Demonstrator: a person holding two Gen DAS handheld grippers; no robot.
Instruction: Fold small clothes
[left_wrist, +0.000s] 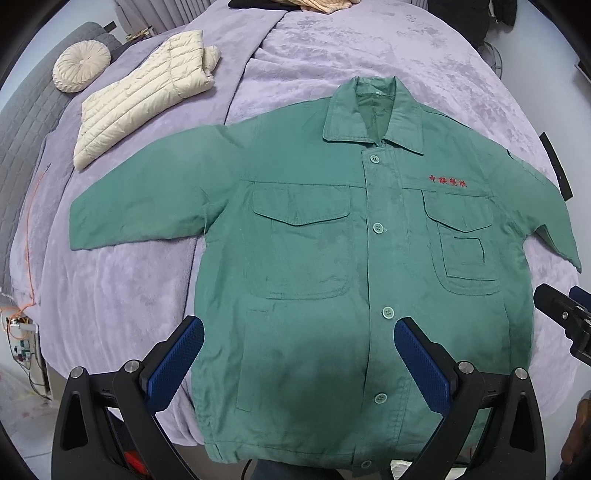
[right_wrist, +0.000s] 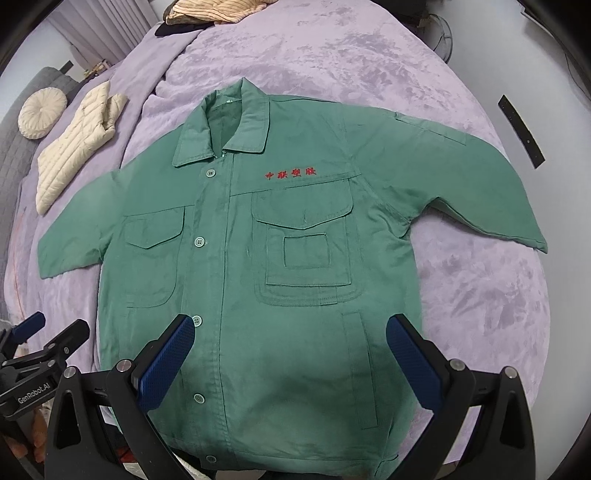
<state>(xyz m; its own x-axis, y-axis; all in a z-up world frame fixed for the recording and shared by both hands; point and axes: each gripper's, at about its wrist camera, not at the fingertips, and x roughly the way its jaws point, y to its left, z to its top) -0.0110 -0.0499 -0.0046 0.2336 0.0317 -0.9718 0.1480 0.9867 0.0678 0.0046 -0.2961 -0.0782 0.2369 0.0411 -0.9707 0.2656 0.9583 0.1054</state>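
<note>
Here, green jacket (left_wrist: 332, 258) hem partly cut off; left gripper (left_wrist: 299, 354) & right gripper (right_wrist: 290, 354) agape, empty.

Two handheld grippers sit side by side at the near edge of the scene, both pointing forward and away. The left gripper (left_wrist: 299, 332) has its two blue-padded fingers (left_wrist: 177, 363) spread wide apart with nothing between them. The right gripper (right_wrist: 290, 328) matches it: blue pads (right_wrist: 413, 360) spread wide, gripping nothing. Each one's black frame shows at the edge of the other's view, so they are close together and level.
</note>
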